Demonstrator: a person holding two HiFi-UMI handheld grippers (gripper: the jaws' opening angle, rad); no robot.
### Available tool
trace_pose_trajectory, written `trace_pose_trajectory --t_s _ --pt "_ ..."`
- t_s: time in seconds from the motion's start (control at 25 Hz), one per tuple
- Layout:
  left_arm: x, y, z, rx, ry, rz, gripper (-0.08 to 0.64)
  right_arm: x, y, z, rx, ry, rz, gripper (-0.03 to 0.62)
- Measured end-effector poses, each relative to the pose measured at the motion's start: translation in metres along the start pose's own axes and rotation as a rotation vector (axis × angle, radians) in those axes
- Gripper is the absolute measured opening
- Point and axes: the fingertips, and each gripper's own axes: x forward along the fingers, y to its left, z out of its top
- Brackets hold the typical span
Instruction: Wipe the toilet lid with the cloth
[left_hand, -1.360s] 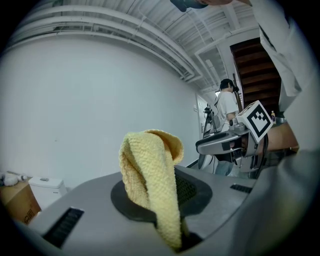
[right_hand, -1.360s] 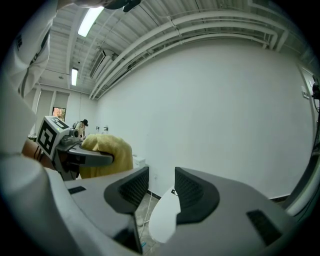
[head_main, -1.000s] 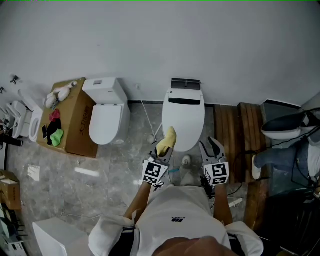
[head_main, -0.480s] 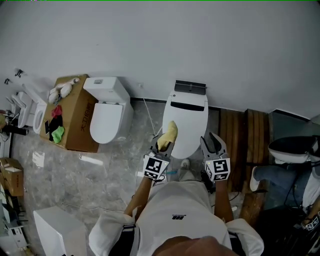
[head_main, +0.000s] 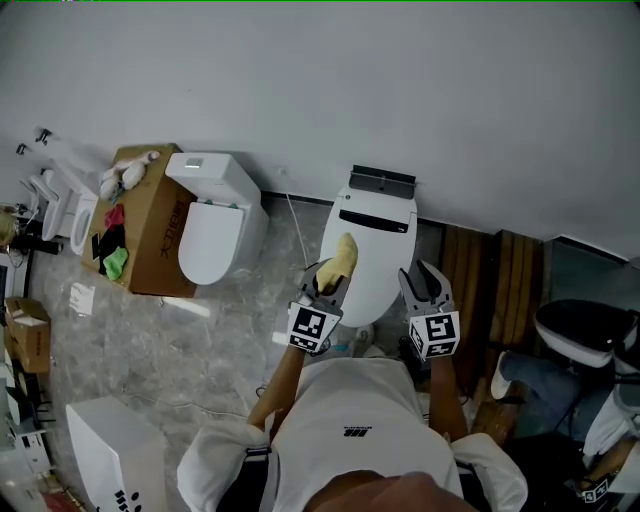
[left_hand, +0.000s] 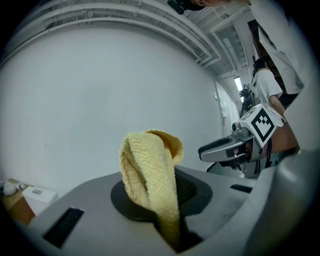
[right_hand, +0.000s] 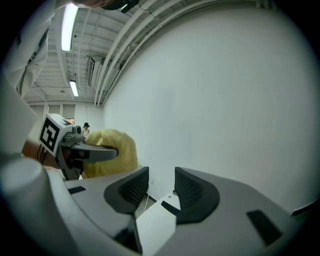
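A plain white wall (head_main: 330, 80) and grey marbled floor (head_main: 170, 350) framed the closed white oval toilet lid (head_main: 375, 250) at the centre of the head view. The crumpled yellow woven cloth (left_hand: 150, 175) stood up from the left gripper (head_main: 332, 278), whose jaws were clenched on its lower end, over the lid's left edge; whether it touched the lid could not be told. The right gripper (right_hand: 156, 186), at the lid's lower right edge, had its jaws parted with nothing between them, and farther left stood a second white toilet (head_main: 212, 235) and a brown cardboard box (head_main: 150, 240).
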Motion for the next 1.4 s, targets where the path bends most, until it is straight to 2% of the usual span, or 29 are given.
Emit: trace_pose_trajectory --t_s 0.36,0.56,0.8,1.0,1.2,1.4 --pt "0.025 0.004 -0.006 0.006 0.035 -0.001 0.075 0.020 -0.020 -0.009 0.044 0.008 0.017 0.178" --pt "0.040 0.013 -0.013 0.014 0.047 -0.032 0.075 0.035 -0.026 -0.013 0.056 0.020 -0.003 0.178" --pt "0.068 0.029 -0.027 0.002 0.059 -0.114 0.075 0.054 -0.041 -0.016 0.064 0.052 -0.080 0.178" --pt "0.107 0.047 -0.046 -0.039 0.072 -0.197 0.075 0.092 -0.060 -0.032 0.102 0.092 -0.141 0.176" --pt "0.136 0.049 -0.075 -0.085 0.101 -0.298 0.075 0.119 -0.073 -0.057 0.127 0.164 -0.207 0.176" --pt "0.162 0.053 -0.106 -0.121 0.130 -0.345 0.075 0.136 -0.088 -0.075 0.147 0.200 -0.257 0.176"
